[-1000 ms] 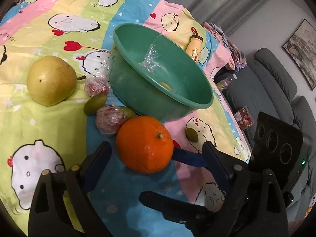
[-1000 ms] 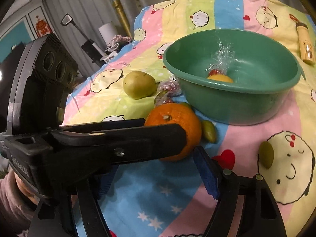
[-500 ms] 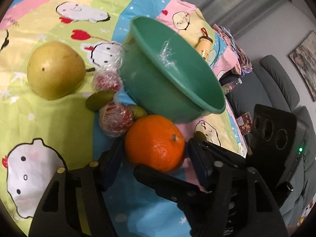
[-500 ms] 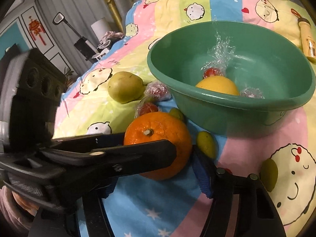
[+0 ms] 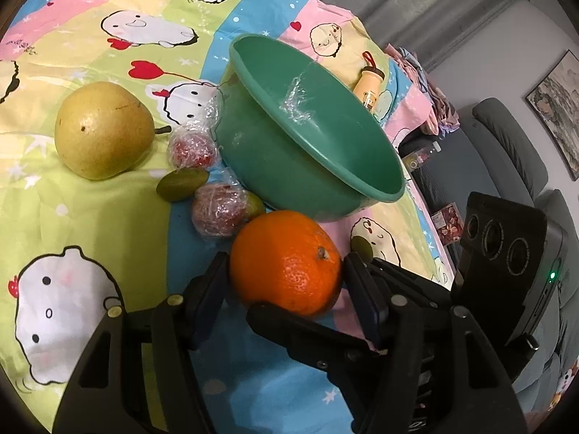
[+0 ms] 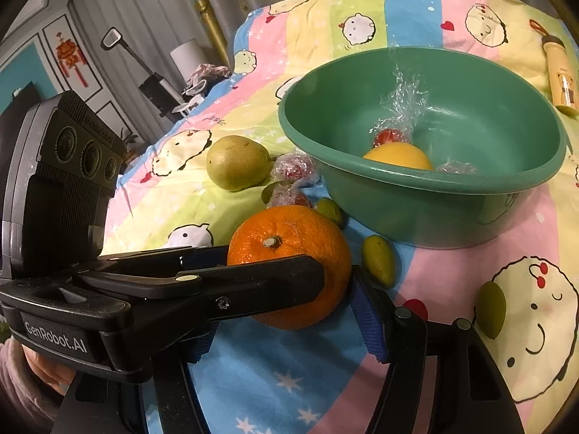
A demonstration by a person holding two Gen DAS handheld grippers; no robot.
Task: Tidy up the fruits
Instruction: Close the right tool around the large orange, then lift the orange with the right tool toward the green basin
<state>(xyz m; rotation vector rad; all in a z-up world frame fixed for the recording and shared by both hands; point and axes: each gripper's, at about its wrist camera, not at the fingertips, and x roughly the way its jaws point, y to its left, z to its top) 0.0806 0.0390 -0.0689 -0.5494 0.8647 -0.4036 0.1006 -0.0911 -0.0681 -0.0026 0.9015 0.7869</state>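
1. The left gripper is clamped on the orange: its two blue-padded fingers press the fruit's flanks. The right gripper has closed on the same orange from the crossing direction; one finger touches its right flank, and the left gripper's arm hides the other.
2. The orange sits on the cloth just in front of the green basin, on the near side of its wall.
3. Inside the basin lie a yellow round fruit, a red fruit in clear wrap behind it, and another small wrapped piece to its right. From the left wrist view only crinkled wrap shows above the rim.
4. Left of the basin, against its outer wall, are two red wrapped fruits and a small green fruit; further left lies a pear. Two more small green fruits lie in front of the basin.
5. Behind the basin to the right lies a yellow bottle.
6. Everything rests on a striped cartoon-print cloth. Beyond the basin stand grey curtains, a grey sofa and a framed picture.
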